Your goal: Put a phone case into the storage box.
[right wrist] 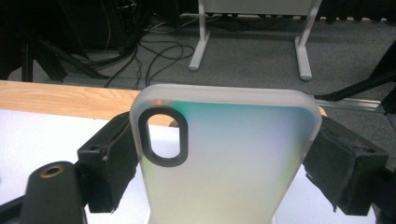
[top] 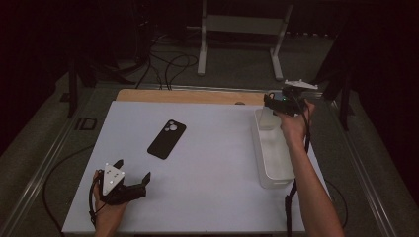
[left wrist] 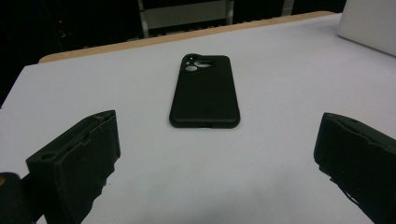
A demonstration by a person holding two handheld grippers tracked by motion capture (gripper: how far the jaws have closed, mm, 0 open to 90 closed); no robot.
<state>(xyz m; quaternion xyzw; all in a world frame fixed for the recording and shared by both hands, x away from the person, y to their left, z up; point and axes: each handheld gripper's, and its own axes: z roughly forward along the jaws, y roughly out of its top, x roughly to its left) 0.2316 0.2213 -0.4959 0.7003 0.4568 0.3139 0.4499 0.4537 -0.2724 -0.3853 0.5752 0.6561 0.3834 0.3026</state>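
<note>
The right tool is clamped across a frosted translucent phone case above the far end of the white bin at the tabletop's right edge. The grip should stay square and level. The left tool, jaws apart, rests near the front left corner, facing a black phone case. The bin's contents cannot be made out.

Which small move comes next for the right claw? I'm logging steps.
Probably carry the translucent phone case, clamped across its width by the right claw above the white bin, toward the mat beside the black phone case.
</note>
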